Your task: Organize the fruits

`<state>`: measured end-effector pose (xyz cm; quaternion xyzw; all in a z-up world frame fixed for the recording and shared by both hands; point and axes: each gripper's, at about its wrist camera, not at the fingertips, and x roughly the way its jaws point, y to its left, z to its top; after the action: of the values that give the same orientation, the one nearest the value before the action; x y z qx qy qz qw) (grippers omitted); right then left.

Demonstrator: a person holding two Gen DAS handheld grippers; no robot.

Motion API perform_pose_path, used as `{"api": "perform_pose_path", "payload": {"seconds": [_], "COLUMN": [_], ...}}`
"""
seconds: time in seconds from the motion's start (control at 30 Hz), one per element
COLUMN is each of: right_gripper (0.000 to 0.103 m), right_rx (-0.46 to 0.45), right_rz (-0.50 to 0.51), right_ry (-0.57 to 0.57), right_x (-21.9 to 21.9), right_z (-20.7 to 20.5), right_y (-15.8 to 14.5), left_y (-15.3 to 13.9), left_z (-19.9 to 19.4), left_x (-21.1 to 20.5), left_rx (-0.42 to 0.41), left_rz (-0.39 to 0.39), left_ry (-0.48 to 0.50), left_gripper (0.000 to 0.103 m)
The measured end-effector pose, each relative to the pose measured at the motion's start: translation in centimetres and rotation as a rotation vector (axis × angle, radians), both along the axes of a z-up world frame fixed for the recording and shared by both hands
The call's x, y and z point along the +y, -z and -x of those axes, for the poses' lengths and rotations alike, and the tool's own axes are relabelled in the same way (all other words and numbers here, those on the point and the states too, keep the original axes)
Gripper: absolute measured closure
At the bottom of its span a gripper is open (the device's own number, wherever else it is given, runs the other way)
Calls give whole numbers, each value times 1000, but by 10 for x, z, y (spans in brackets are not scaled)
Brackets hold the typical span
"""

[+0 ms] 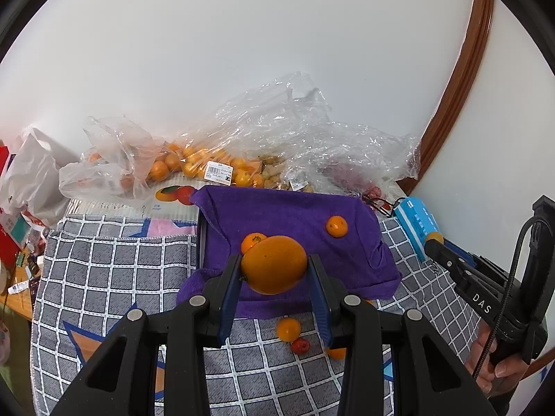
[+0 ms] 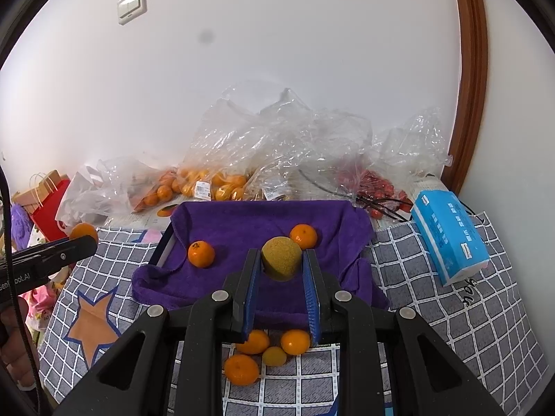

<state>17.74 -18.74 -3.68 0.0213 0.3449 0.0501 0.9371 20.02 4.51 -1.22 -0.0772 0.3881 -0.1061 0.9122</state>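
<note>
The left gripper was clamped on a large orange above the purple towel. The right gripper was clamped on a rough yellow-brown fruit over the same towel. Only the right wrist view showed the light switch on the wall, the red fruits in a clear bag and a cluster of small oranges on the checked cloth. Only the left wrist view showed the person's hand gripping the right tool's handle.
</note>
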Motion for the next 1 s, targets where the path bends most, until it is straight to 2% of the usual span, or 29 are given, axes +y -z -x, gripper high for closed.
{"api": "perform_pose_path", "payload": {"seconds": [0.67, 1.0], "right_gripper": [79, 79], "right_rx": [36, 68], "right_rz": [11, 11], "right_ry": [22, 28], "right_x": [-5, -10], "right_z": [-32, -50], "right_y": [16, 33], "left_y": [17, 35], "left_z": [-34, -55], "left_x": [-3, -4], "left_rx": [42, 86], "left_rz": [8, 9], "left_ry": [13, 10], "left_gripper": [67, 67]}}
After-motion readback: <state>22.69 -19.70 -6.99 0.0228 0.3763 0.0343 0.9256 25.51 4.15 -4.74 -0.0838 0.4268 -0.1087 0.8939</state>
